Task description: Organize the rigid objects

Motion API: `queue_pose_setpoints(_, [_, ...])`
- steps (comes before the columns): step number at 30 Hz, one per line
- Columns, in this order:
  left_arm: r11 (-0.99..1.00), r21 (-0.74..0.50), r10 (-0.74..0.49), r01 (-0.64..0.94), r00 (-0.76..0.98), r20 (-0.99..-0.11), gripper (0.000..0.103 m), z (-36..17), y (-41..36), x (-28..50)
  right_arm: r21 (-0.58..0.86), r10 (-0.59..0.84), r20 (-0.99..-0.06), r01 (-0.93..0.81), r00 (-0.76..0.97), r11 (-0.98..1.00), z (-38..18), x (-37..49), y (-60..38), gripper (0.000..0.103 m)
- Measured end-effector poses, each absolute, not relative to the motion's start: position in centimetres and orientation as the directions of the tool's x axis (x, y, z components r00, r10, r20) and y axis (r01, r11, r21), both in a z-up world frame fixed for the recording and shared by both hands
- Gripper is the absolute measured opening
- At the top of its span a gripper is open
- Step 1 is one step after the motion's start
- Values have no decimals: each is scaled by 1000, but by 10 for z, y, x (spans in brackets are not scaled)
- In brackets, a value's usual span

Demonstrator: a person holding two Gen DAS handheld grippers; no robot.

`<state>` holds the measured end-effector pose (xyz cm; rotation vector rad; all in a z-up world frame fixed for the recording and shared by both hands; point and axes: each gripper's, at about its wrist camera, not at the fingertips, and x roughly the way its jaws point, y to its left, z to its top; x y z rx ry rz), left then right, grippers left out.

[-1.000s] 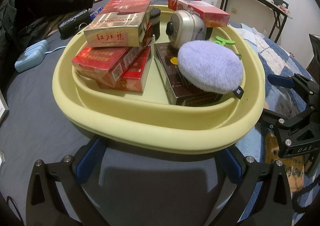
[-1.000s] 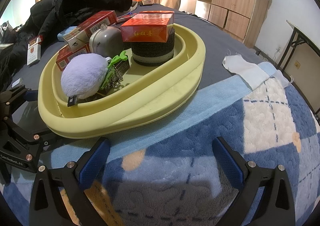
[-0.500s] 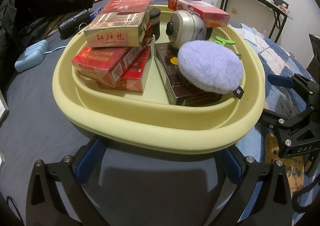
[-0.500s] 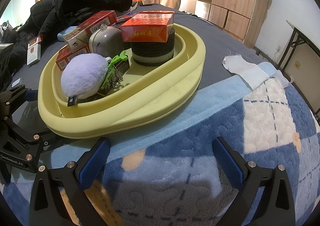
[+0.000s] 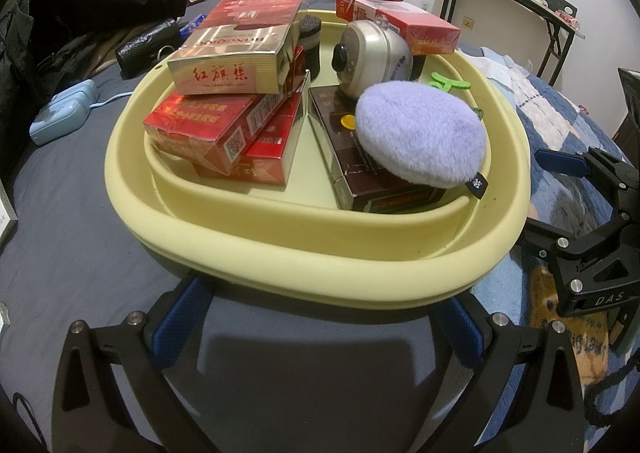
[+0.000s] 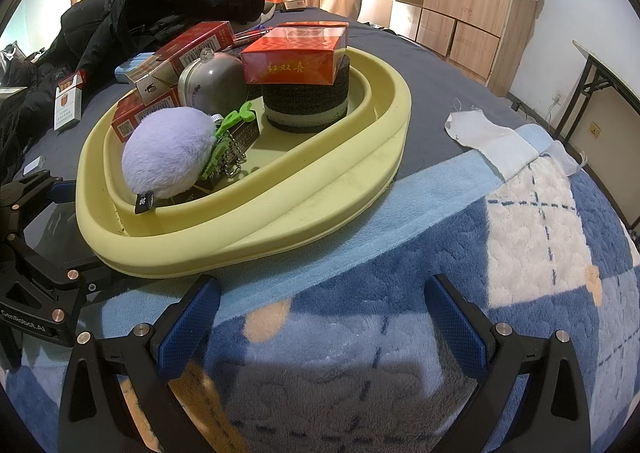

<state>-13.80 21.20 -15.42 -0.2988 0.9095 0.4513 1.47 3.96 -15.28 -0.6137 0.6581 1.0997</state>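
Note:
A pale yellow basin [image 5: 304,253] [image 6: 280,213] sits on the bed. It holds stacked red cigarette boxes [image 5: 224,133], a gold and red box [image 5: 232,65] on top, a dark brown box [image 5: 360,181], a purple plush puff [image 5: 420,137] [image 6: 168,153], a silver round device [image 5: 372,53] [image 6: 212,83], a green clip [image 6: 230,125], and a red box [image 6: 296,53] on a black round sponge [image 6: 306,105]. My left gripper [image 5: 320,329] is open and empty just before the basin's near rim. My right gripper [image 6: 320,317] is open and empty over the blue blanket, right of the basin.
A black jacket [image 6: 160,5] and a black pouch [image 5: 148,45] lie behind the basin. A light blue case [image 5: 60,113] lies at left on the grey sheet. A loose cigarette pack [image 6: 68,101] stands at far left. A white cloth [image 6: 488,141] lies at right.

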Motion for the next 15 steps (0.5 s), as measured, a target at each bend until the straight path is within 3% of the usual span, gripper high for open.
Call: queue_pose_setpoints(15, [867,-59,248,-495,531,-810,103,-154,212,-138,-122,595,-742,-935,308,332,-153,15,39,103])
